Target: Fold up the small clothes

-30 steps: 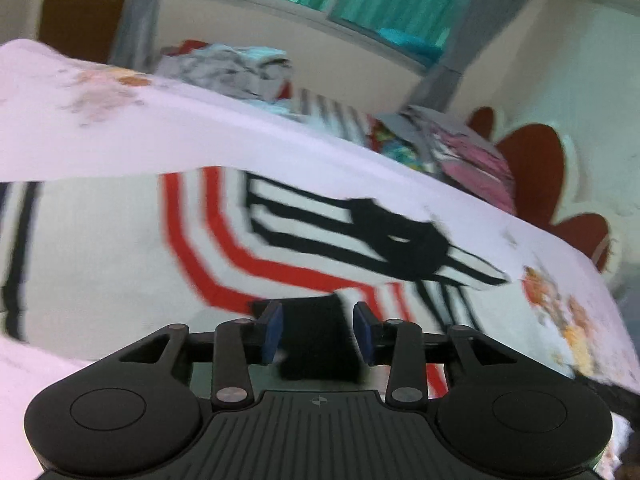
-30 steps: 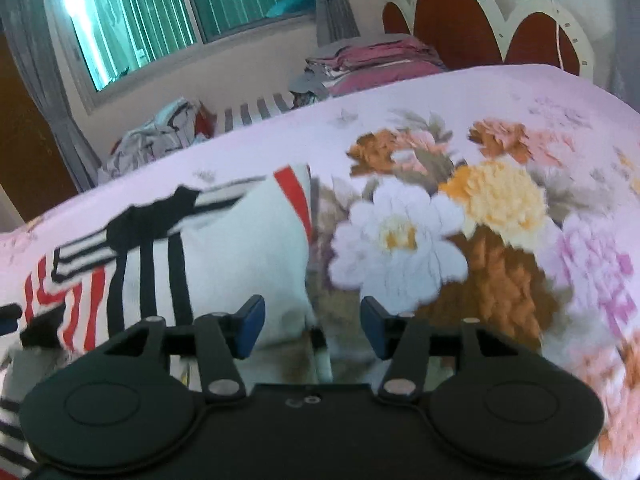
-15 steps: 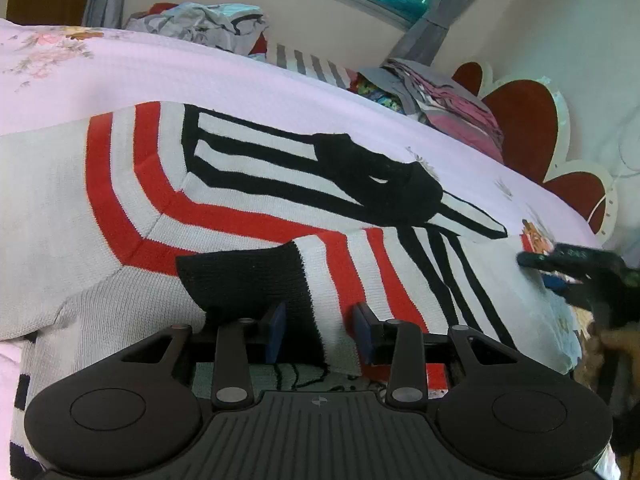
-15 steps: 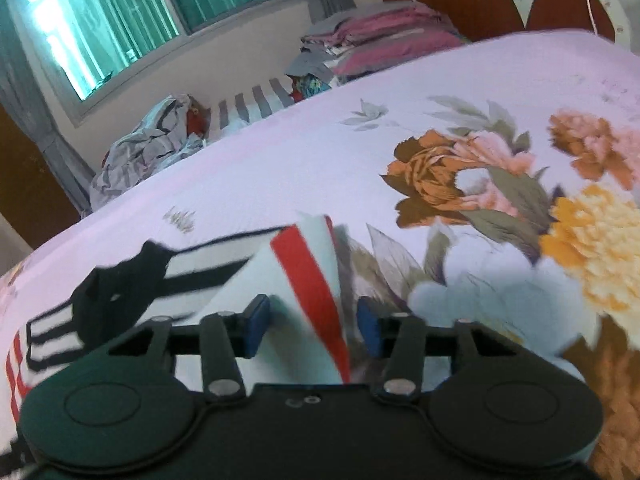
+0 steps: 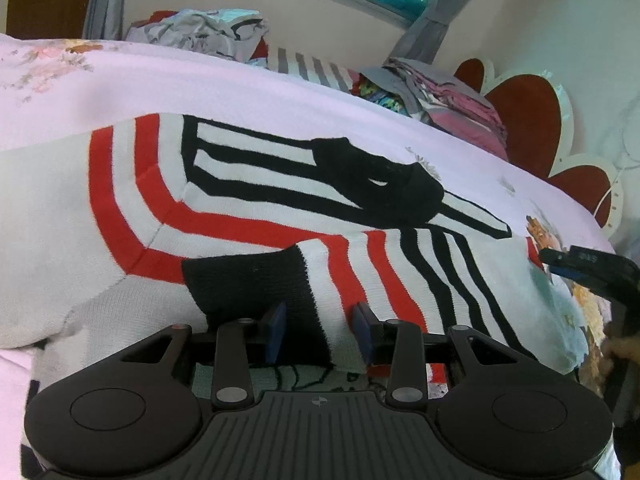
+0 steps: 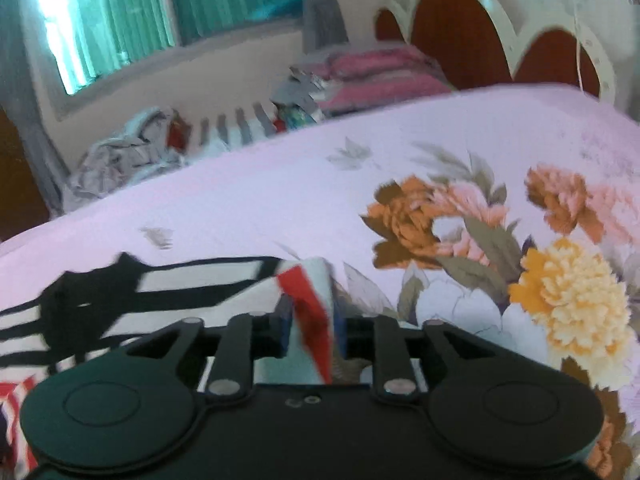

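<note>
A white knit sweater (image 5: 132, 200) with red and black stripes and a black collar lies spread on the pink floral bedsheet (image 5: 280, 92). Its sleeve with the black cuff (image 5: 248, 284) is folded over the body. My left gripper (image 5: 320, 332) is shut on this sleeve, with cuff and white knit between its blue pads. In the right wrist view the sweater (image 6: 168, 284) ends in a corner with a red stripe (image 6: 308, 308). My right gripper (image 6: 313, 330) is closing on this corner, which stands pinched between the pads. The right gripper (image 5: 550, 262) also shows at the sweater's right edge.
A loose heap of clothes (image 5: 208, 32) lies at the bed's far side under the window. A folded stack of pink and grey clothes (image 5: 452, 108) sits near the red and white headboard (image 5: 524, 116). Large printed flowers (image 6: 568, 304) cover the sheet to the right.
The sweater has come down flat onto the bed with the sleeve laid across it. My right gripper has moved left to the red-striped corner and its jaws have narrowed onto it.
</note>
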Demonstrator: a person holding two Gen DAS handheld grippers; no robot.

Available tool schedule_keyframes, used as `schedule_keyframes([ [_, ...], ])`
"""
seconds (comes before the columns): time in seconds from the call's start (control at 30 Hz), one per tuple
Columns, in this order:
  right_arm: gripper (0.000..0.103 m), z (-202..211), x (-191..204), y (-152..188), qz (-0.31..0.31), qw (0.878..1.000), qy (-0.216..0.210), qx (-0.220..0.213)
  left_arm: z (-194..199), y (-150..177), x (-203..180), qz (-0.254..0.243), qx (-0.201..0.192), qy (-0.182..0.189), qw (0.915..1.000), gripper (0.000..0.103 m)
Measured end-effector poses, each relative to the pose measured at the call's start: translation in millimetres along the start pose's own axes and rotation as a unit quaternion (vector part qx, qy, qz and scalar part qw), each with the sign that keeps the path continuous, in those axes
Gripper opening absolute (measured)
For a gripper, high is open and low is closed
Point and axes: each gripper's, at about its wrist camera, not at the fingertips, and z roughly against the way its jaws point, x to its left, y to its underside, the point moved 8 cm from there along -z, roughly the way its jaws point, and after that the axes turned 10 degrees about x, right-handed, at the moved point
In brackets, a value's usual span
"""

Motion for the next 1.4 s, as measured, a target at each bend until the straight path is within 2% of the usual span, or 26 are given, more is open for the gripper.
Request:
schedule_keyframes([
  [0.07, 0.031, 4.0, 10.2, 9.9, 0.036, 0.999, 0.006, 0.001, -2.7, 2.0, 2.2, -0.003, 0.001, 0.0, 1.0, 0.038],
  [0.13, 0.031, -9.1, 9.9, 20.9, 0.051, 0.998, 0.024, 0.038, -2.2, 1.7, 0.7, -0.007, 0.002, -0.005, 1.0, 0.038],
  [0.23, 0.033, -3.2, 4.8, 21.1, 0.019, 0.999, 0.012, 0.047, 5.7, 1.4, -1.4, -0.001, 0.008, -0.008, 0.9999, 0.039],
  [0.27, 0.033, 5.4, 7.9, 20.0, 0.019, 0.999, 0.005, 0.04, 10.1, 2.0, -1.2, -0.001, 0.007, -0.008, 0.9999, 0.04],
  [0.3, 0.034, 13.3, 12.9, 20.4, 0.026, 0.999, 0.001, 0.034, 16.1, 3.1, 0.2, -0.002, 0.003, -0.01, 0.9999, 0.049],
  [0.33, 0.039, 21.3, 19.5, 21.7, 0.035, 0.999, -0.006, 0.029, 21.4, 4.3, 2.3, -0.002, -0.001, -0.012, 0.9999, 0.06],
  [0.37, 0.045, 28.8, 28.8, 24.7, 0.043, 0.999, -0.019, 0.027, 27.4, 5.3, 4.9, -0.002, -0.007, -0.016, 0.9998, 0.064],
  [0.4, 0.046, 34.3, 38.0, 28.2, 0.051, 0.998, -0.031, 0.026, 34.1, 6.5, 9.6, 0.0, -0.013, -0.021, 0.9997, 0.067],
  [0.57, 0.045, 48.0, 93.8, 53.9, 0.087, 0.992, -0.086, 0.039, 55.6, 10.4, 38.0, 0.034, -0.018, -0.029, 0.9988, 0.068],
  [0.73, 0.045, 60.9, 152.2, 74.4, 0.115, 0.983, -0.136, 0.051, 88.3, 18.1, 83.0, 0.07, -0.038, -0.051, 0.9955, 0.068],
  [0.87, 0.044, 66.1, 195.5, 82.4, 0.145, 0.975, -0.16, 0.052, 112.7, 29.4, 134.0, 0.118, -0.051, -0.074, 0.989, 0.068],
  [1.0, 0.044, 69.7, 233.5, 90.7, 0.167, 0.968, -0.179, 0.054, 136.4, 44.2, 189.7, 0.173, -0.065, -0.101, 0.9776, 0.068],
  [1.13, 0.044, 70.8, 265.1, 98.2, 0.184, 0.962, -0.192, 0.059, 154.6, 55.0, 234.8, 0.205, -0.076, -0.127, 0.9675, 0.068],
  [1.27, 0.044, 67.3, 284.9, 104.5, 0.197, 0.96, -0.188, 0.064, 164.7, 61.9, 268.5, 0.236, -0.088, -0.138, 0.958, 0.068],
  [1.4, 0.044, 61.7, 296.5, 106.5, 0.203, 0.961, -0.178, 0.068, 166.5, 65.3, 289.0, 0.25, -0.09, -0.139, 0.9539, 0.068],
])
